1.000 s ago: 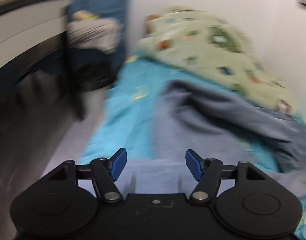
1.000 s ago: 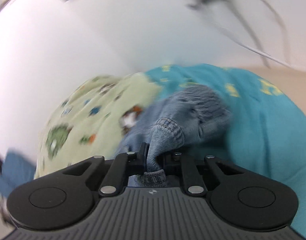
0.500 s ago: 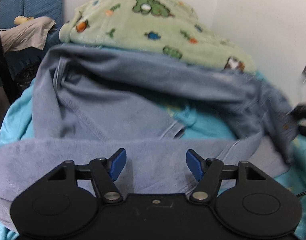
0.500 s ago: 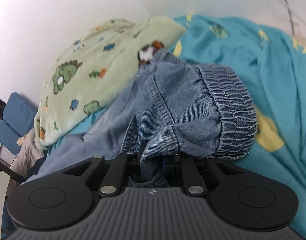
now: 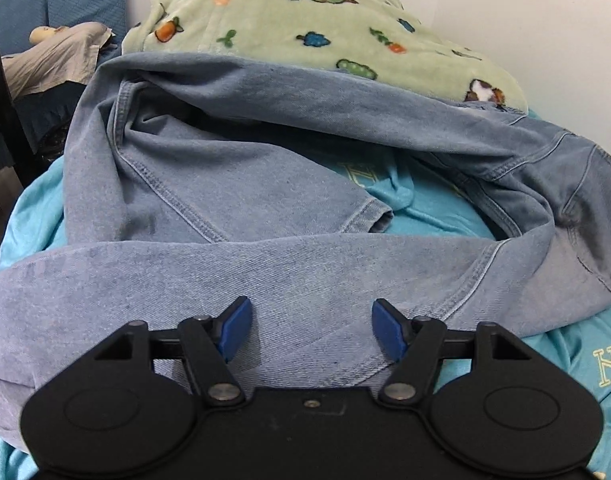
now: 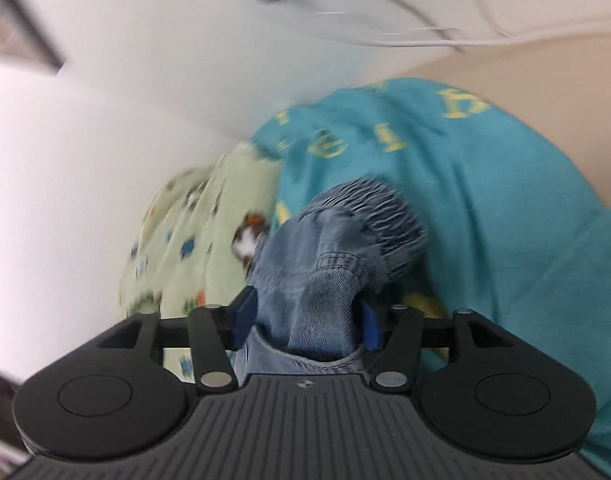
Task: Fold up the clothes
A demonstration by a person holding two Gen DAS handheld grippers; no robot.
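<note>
Left wrist: low over jeans toward green blanket. Right wrist: close on both, facing wall.

The jeans are light blue with paler stitching. The bed sheet is bright teal with yellow letters. The blanket is pale green with little dinosaurs, carrots and blue dots. The left claw and right claw are black with dark blue pads.
</note>
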